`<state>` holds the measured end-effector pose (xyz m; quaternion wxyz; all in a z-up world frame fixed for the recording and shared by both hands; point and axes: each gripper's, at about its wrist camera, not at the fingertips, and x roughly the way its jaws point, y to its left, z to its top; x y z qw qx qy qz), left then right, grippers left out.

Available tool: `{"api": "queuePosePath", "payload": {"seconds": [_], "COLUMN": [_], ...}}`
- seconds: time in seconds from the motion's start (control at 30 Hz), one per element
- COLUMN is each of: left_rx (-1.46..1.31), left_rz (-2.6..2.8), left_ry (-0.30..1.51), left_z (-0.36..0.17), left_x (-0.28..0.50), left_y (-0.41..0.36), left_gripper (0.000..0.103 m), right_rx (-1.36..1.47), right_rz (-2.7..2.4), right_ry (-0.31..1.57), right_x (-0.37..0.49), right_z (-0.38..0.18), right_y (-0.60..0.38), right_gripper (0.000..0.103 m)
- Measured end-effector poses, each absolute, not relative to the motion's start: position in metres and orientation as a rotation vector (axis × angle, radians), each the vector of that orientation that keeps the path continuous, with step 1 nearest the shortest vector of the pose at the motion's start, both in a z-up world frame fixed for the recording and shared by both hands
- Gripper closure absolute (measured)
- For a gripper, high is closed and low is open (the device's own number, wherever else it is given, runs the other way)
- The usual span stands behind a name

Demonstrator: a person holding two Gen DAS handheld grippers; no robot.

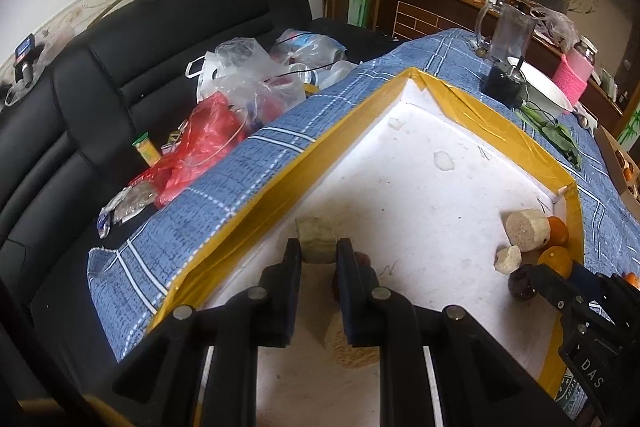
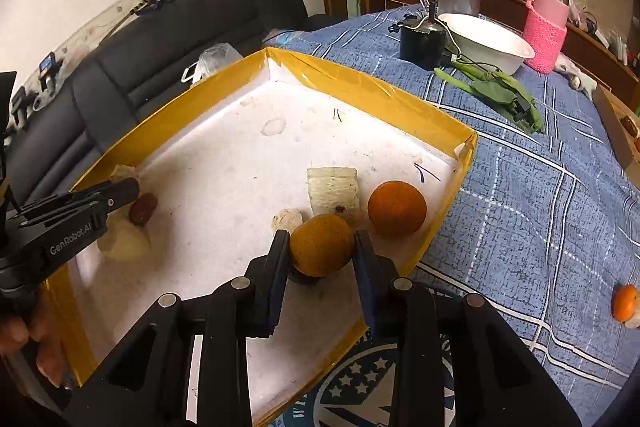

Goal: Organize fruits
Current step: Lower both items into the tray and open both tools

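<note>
Here, the dull orange fruit [image 2: 321, 245] sits between the pads of my right gripper [image 2: 321, 247], low over the near right part of the white tray [image 2: 224, 163] with its yellow taped rim. My jaws are narrowed to its width and pressing its sides, so I judge it held. It looks round, firm and fairly light, with a slightly rough skin that should not slip; squeezed across its widest middle it ought to stay put, though too hard a pinch could bruise it. Something dark shows just beneath it, too hidden to name.

Just beyond it, to the right, a brighter orange [image 2: 397, 207] rests on the tray floor near the right rim, with a pale cut cylinder [image 2: 333, 193] behind and a small pale chunk [image 2: 287, 219] to the left.

My left gripper [image 1: 319, 255] hangs over the tray's near left side, drawn in tight on a pale greenish block [image 1: 316, 239] at its tips. That piece looks stiff and dry, easy to hold by its flat sides. A reddish-brown date [image 2: 142, 209] lies just beside those fingers.

Both grippers tilt steeply downward toward the tray. The tray lies on a blue checked cloth [image 2: 520, 167]; a white bowl [image 2: 488, 43] and green leaves [image 2: 496, 93] sit far right, and another orange [image 2: 625, 303] lies out on the cloth, near right.
</note>
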<state>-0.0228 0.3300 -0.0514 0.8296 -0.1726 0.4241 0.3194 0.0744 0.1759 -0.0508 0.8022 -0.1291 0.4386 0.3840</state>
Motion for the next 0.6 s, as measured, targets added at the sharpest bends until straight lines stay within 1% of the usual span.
{"api": "queuePosePath", "payload": {"seconds": [0.3,0.33,0.37,0.4,0.43,0.47,0.53,0.6], "left_rx": [-0.381,-0.384,-0.388,-0.392,-0.394,-0.395,-0.388,-0.397], "left_rz": [0.677,0.679,0.683,0.69,0.694,0.692,0.698,0.675], "left_ry": [0.903,0.903,0.902,0.901,0.896,0.887,0.878,0.857], "left_z": [-0.054,-0.054,-0.054,-0.054,-0.054,-0.053,-0.05,-0.047], "left_x": [-0.029,-0.029,-0.03,-0.031,-0.031,-0.033,-0.035,-0.039], "left_y": [0.332,0.332,0.333,0.334,0.334,0.334,0.333,0.331], "left_gripper": [0.083,0.081,0.078,0.069,0.066,0.065,0.04,0.035], "right_rx": [-0.314,-0.302,-0.291,-0.287,-0.293,-0.302,-0.309,-0.292], "right_rz": [0.82,0.818,0.826,0.838,0.845,0.843,0.836,0.836], "right_ry": [0.948,0.947,0.948,0.948,0.938,0.928,0.914,0.902], "right_x": [0.073,0.074,0.075,0.074,0.072,0.07,0.068,0.068], "right_z": [-0.052,-0.052,-0.051,-0.051,-0.049,-0.048,-0.044,-0.04], "right_y": [0.18,0.178,0.177,0.177,0.178,0.178,0.178,0.172], "right_gripper": [0.072,0.071,0.065,0.061,0.055,0.052,0.048,0.048]}}
